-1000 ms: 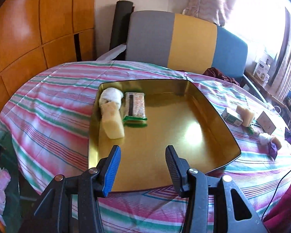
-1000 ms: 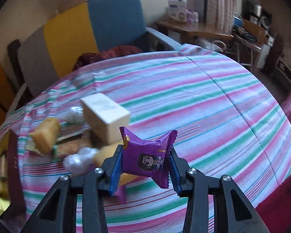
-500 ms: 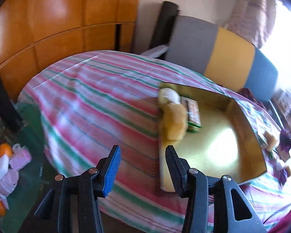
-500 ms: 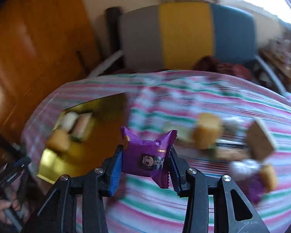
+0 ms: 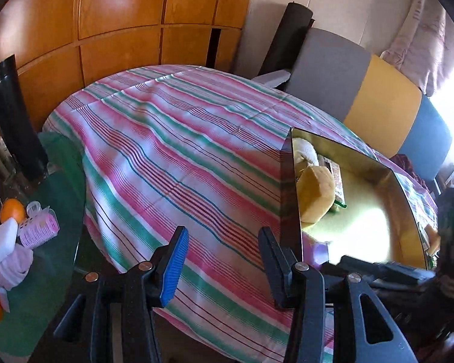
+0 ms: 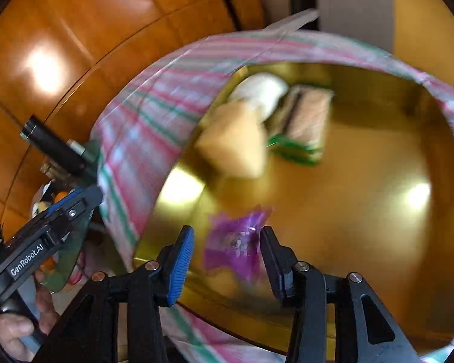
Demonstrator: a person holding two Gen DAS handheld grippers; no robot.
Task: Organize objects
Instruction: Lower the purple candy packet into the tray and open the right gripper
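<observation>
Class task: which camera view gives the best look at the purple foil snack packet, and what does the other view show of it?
The right wrist view: the purple foil snack packet shows, blurred, between the right hand-held gripper's fingers, over the gold metal tray. In the left wrist view it cannot be made out.

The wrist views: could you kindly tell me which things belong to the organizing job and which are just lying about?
Job: purple packet, gold tray, yellow cake, white wrapped snack, green-edged packet.
Lying about: orange, pink ribbed item, grey-yellow-blue chair, black cylinder.
</observation>
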